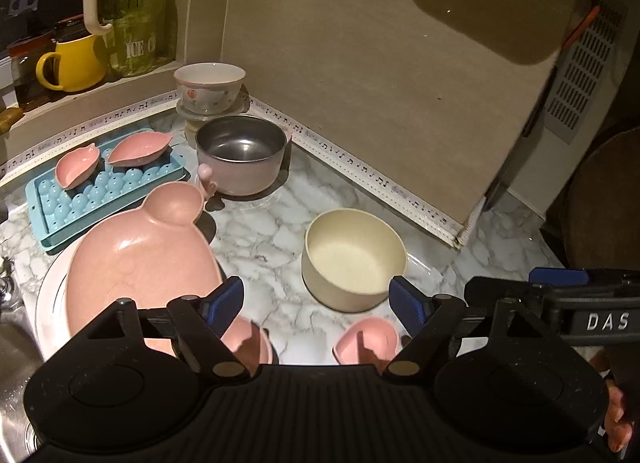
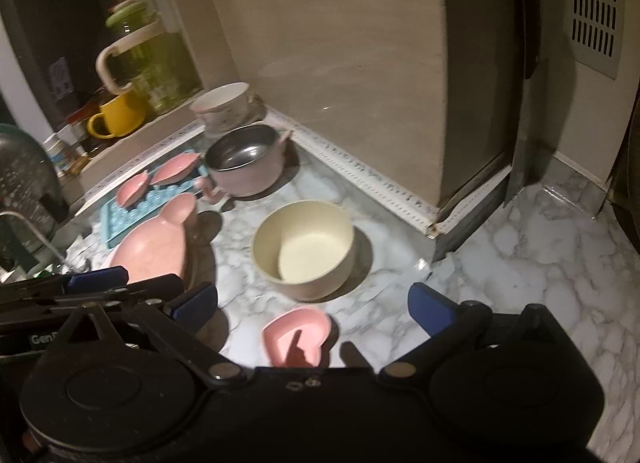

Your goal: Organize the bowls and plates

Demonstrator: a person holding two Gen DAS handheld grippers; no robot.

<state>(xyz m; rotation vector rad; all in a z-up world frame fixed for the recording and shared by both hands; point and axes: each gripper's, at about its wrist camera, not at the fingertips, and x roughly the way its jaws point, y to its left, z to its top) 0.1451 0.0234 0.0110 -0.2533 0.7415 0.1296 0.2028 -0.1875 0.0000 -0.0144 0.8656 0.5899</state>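
Cream bowl (image 1: 354, 259) sits alone mid-table (image 1: 276, 223), apart from the pink plate (image 1: 140, 263), probably awaiting stacking, with left tool (image 1: 316, 299) and right tool (image 2: 314, 303) both wide open, holding nothing.

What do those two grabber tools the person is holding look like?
Both are black plastic tools with two round discs at the base, hinged black linkage arms with silver pivot pins, and blue pads on the fingertips. The left gripper has a ribbed black centre panel. The right gripper has a smoother centre with small screws. White lettering shows on each tool's side, "DAS" on one. A bare hand shows beside the left tool.
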